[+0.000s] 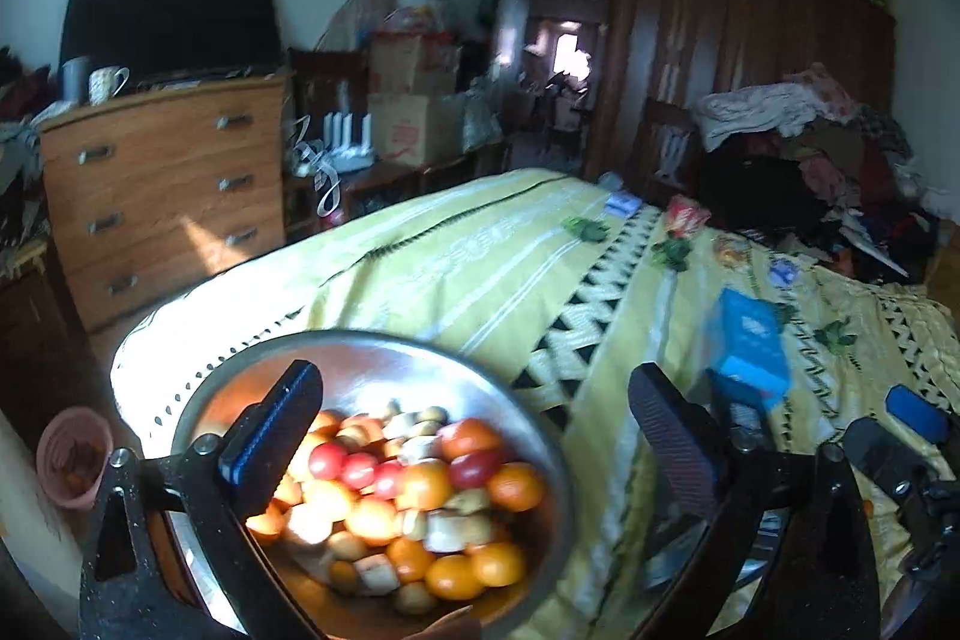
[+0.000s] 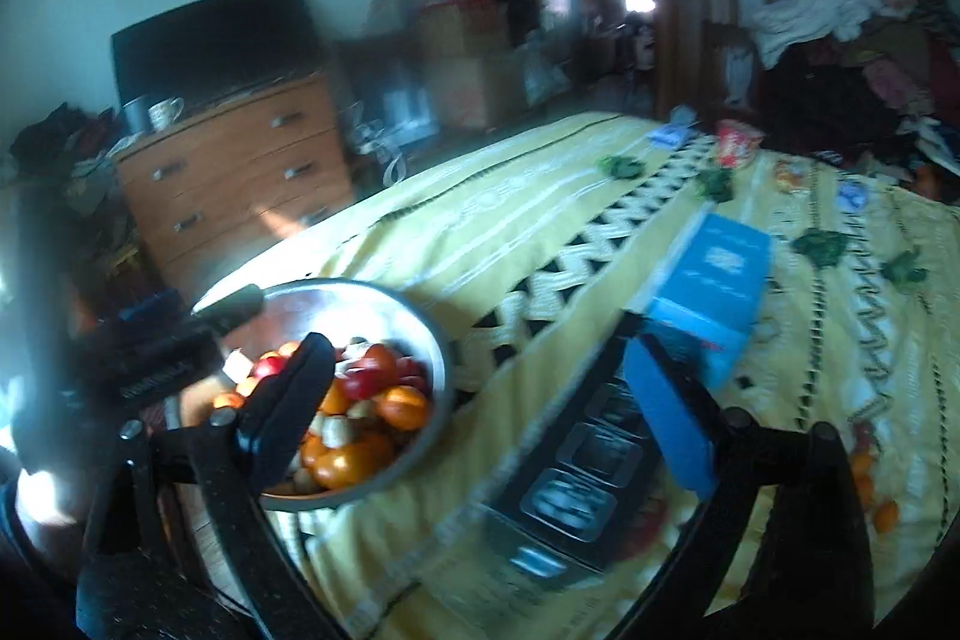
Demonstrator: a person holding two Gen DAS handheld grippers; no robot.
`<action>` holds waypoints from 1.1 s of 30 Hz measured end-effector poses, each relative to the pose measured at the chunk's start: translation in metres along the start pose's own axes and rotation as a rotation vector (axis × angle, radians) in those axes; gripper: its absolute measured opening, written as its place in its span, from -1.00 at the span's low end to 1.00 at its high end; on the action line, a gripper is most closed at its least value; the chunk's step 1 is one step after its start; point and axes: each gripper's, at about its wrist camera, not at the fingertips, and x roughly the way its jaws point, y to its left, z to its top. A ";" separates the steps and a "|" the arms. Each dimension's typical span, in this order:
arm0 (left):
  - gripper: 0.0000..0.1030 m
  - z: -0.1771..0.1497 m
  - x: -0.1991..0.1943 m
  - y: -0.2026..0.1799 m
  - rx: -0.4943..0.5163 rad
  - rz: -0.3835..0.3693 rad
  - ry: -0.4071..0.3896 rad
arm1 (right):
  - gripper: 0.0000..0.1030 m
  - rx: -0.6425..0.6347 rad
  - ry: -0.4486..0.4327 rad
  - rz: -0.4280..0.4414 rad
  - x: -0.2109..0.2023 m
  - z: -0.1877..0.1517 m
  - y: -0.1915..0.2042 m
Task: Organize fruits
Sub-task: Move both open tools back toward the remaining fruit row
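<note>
We see our left gripper [image 1: 474,418] spread wide over the metal bowl [image 1: 336,358] of fruits [image 1: 396,496] at the bed's [image 1: 468,250] near left corner; our right gripper [image 2: 480,388] gapes empty, beside a blue box [image 2: 714,280]

A bed [image 1: 480,250] under a yellow patterned cover carries a metal bowl [image 1: 384,358] of fruit, a blue box [image 1: 753,340] and a dark tray [image 2: 594,454].
</note>
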 end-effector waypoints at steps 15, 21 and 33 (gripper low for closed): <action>0.99 -0.188 0.080 -0.300 0.381 -0.428 0.464 | 0.99 0.347 0.402 -0.458 -0.018 -0.188 -0.278; 0.99 -0.218 0.120 -0.307 0.384 -0.293 0.501 | 0.99 0.371 0.434 -0.452 -0.006 -0.205 -0.299; 1.00 -0.243 0.144 -0.310 0.413 -0.215 0.535 | 1.00 0.376 0.419 -0.465 0.004 -0.224 -0.305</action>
